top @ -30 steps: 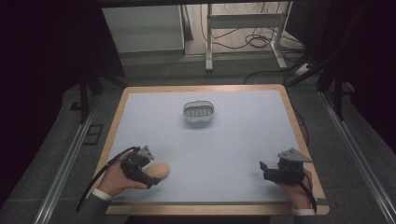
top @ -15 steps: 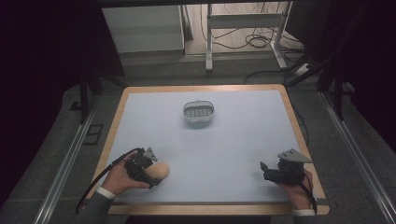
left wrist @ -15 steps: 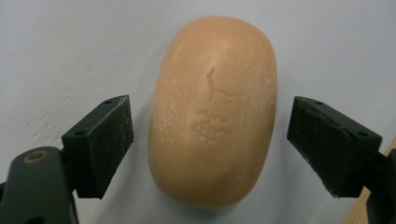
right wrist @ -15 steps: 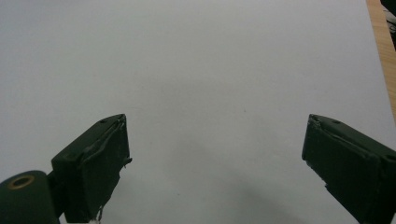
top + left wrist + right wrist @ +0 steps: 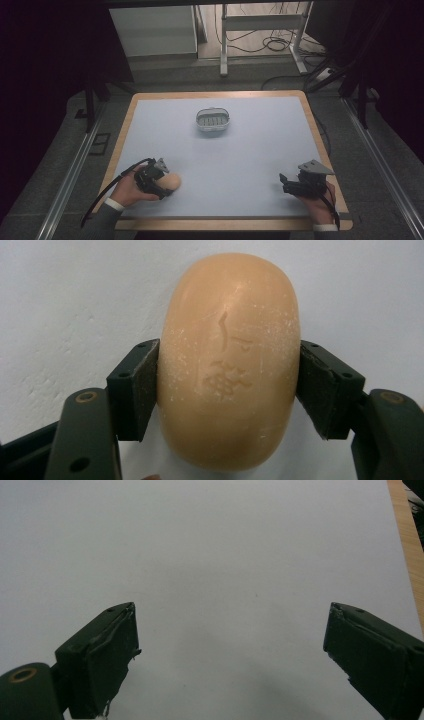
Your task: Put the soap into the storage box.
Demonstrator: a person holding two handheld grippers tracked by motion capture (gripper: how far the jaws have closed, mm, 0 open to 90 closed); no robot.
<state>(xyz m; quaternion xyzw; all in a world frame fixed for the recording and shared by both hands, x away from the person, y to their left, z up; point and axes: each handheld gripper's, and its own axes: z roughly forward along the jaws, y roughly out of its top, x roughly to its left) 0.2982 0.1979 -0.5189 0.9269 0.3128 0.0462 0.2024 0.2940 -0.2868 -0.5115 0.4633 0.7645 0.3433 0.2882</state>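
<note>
A tan oval bar of soap [image 5: 230, 360] with a stamped mark lies on the pale table sheet at the near left [image 5: 171, 182]. My left gripper [image 5: 162, 185] has just been closing, and its two black pads [image 5: 137, 390] now press on both sides of the soap. My right gripper [image 5: 286, 184] rests at the near right of the table, its jaws wide apart over bare sheet, with nothing between its fingertips [image 5: 100, 660]. A small white basket [image 5: 213, 121] stands at the table's far middle.
The table [image 5: 310, 107] has a wooden rim around a pale blue-white sheet. Beyond its far edge stand a white cabinet [image 5: 152, 30], metal frame legs [image 5: 260, 35] and loose cables on the floor. Dark rails run along both sides.
The left gripper has shifted slightly toward the soap and its jaws have come together on it. The right gripper has stayed where it was.
</note>
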